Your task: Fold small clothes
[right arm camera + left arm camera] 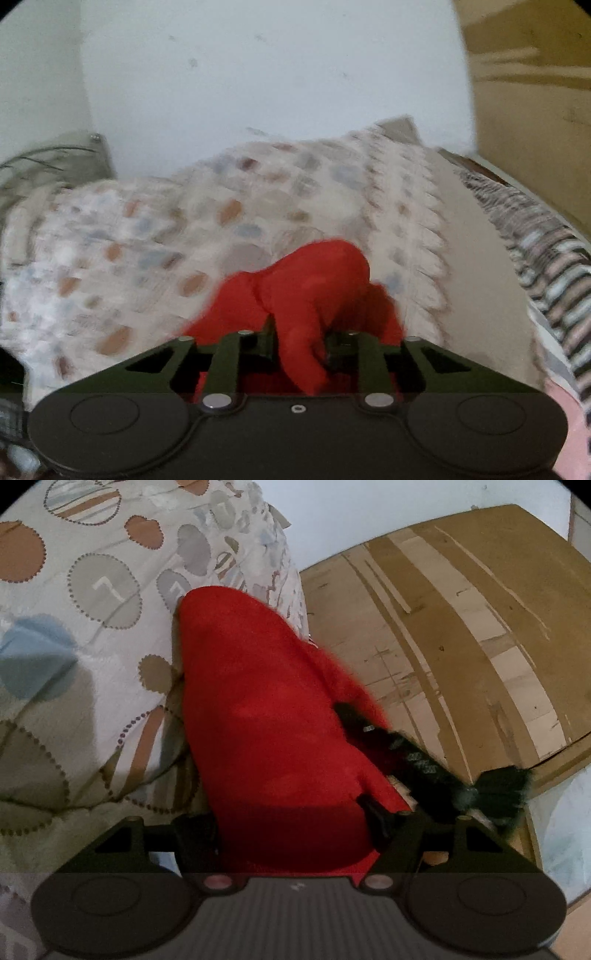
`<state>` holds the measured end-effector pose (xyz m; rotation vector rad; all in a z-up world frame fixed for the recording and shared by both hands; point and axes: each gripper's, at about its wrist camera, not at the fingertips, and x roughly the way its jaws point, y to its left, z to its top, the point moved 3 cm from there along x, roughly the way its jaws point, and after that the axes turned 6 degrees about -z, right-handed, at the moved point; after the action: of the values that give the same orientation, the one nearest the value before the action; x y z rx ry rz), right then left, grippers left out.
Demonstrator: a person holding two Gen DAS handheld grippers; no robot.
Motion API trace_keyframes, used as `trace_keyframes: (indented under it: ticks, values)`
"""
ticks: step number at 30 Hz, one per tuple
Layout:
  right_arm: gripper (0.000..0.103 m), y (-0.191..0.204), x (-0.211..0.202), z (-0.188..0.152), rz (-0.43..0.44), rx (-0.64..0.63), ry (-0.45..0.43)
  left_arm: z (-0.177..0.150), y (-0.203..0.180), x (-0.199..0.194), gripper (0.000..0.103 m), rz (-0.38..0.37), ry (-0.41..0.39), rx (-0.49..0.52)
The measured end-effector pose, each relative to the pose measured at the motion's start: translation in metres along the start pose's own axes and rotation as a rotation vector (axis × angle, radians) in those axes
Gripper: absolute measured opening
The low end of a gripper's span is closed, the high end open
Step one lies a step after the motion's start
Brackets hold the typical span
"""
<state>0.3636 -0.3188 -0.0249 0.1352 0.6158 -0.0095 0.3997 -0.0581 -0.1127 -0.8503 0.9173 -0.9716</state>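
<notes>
A red fleece garment (258,701) lies bunched on the patterned bedspread (92,627) and runs back between my left gripper's (291,827) fingers. The cloth fills the gap from one finger to the other, so the left gripper is shut on it. In the left wrist view, a blurred black finger (373,731) of the right gripper comes in from the right onto the garment's right edge. In the right wrist view, my right gripper (301,350) is shut on a fold of the red garment (317,273), lifted a little off the bedspread (147,240). Most of the pads are hidden by cloth.
A large flat cardboard sheet (461,627) stands to the right of the bed, seen again as cardboard (535,92). A white wall (258,74) is behind the bed. Striped fabric (546,251) lies along the bed's right edge.
</notes>
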Motion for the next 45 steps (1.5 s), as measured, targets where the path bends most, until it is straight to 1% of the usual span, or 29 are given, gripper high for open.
trace_keyframes:
  ticks: [1,2,3,4,5,7,8,10,11,12,13,14,15,16,17,18,19,22,26,28,30,32,35,38,41,44,45]
  values:
    - [0.045,-0.008,0.007,-0.006,-0.016,0.011,0.015,0.000,-0.001,0.001,0.075,0.007,0.003,0.013]
    - [0.051,-0.016,0.013,-0.012,-0.013,0.033,0.028,0.000,-0.002,0.002,0.076,0.016,0.007,0.026]
    - [0.067,-0.025,0.017,-0.018,-0.007,0.060,0.031,-0.001,-0.003,0.003,0.077,0.031,0.015,0.041]
    - [0.079,-0.034,0.021,-0.023,-0.001,0.095,0.034,-0.002,-0.004,0.005,0.079,0.045,0.022,0.054]
    - [0.084,-0.041,0.025,-0.026,0.010,0.125,0.041,-0.002,-0.005,0.007,0.080,0.055,0.025,0.062]
    - [0.092,-0.054,0.037,-0.033,0.066,0.201,0.084,-0.003,-0.006,0.010,0.084,0.071,0.032,0.074]
    - [0.093,-0.057,0.041,-0.035,0.081,0.226,0.091,-0.003,-0.004,0.008,0.085,0.076,0.035,0.078]
    - [0.094,-0.060,0.045,-0.040,0.108,0.238,0.088,-0.003,-0.002,0.010,0.094,0.086,0.042,0.075]
    - [0.094,-0.059,0.047,-0.041,0.115,0.238,0.089,-0.004,0.001,0.011,0.096,0.085,0.050,0.065]
    - [0.093,-0.057,0.048,-0.043,0.126,0.236,0.087,-0.004,0.004,0.013,0.098,0.075,0.055,0.049]
    - [0.086,-0.055,0.048,-0.045,0.139,0.232,0.083,-0.004,0.007,0.015,0.099,0.064,0.057,0.034]
    - [0.082,-0.054,0.047,-0.046,0.156,0.234,0.083,-0.005,0.009,0.015,0.100,0.056,0.059,0.029]
    - [0.074,-0.053,0.045,-0.048,0.169,0.252,0.086,-0.005,0.009,0.016,0.099,0.051,0.060,0.030]
    - [0.067,-0.054,0.043,-0.048,0.173,0.266,0.087,-0.005,0.008,0.016,0.096,0.048,0.055,0.037]
    - [0.063,-0.055,0.039,-0.048,0.175,0.272,0.085,-0.005,0.007,0.017,0.090,0.034,0.050,0.046]
    - [0.055,-0.055,0.036,-0.047,0.174,0.274,0.080,-0.006,0.004,0.017,0.085,0.007,0.047,0.051]
    - [0.049,-0.054,0.032,-0.046,0.174,0.277,0.074,-0.007,0.001,0.016,0.083,0.015,0.041,0.066]
    - [0.039,-0.045,0.018,-0.038,0.185,0.265,0.046,-0.010,-0.008,0.013,0.079,0.029,0.031,0.114]
    - [0.032,-0.021,-0.010,-0.022,0.195,0.182,-0.004,-0.008,-0.018,0.001,0.075,0.019,0.012,0.108]
    - [0.026,-0.006,-0.023,-0.012,0.212,0.137,-0.027,-0.008,-0.025,-0.009,0.075,0.011,-0.004,0.119]
    - [0.025,0.009,-0.033,-0.003,0.232,0.105,-0.044,-0.007,-0.033,-0.022,0.075,0.020,-0.029,0.163]
    - [0.025,0.021,-0.035,0.003,0.251,0.094,-0.052,-0.002,-0.041,-0.038,0.075,0.049,-0.063,0.224]
    - [0.025,0.036,-0.030,0.011,0.305,0.124,-0.082,0.014,-0.050,-0.067,0.075,0.100,-0.109,0.304]
    - [0.025,0.056,-0.016,0.015,0.378,0.184,-0.117,0.030,-0.049,-0.095,0.075,0.155,-0.120,0.350]
    - [0.026,0.083,0.010,0.013,0.413,0.198,-0.103,0.041,-0.036,-0.119,0.075,0.238,-0.101,0.341]
    - [0.026,0.110,0.046,-0.001,0.391,0.186,-0.020,0.044,-0.002,-0.130,0.076,0.330,-0.065,0.256]
    - [0.028,0.117,0.057,-0.007,0.368,0.161,0.003,0.042,0.010,-0.132,0.078,0.345,-0.056,0.230]
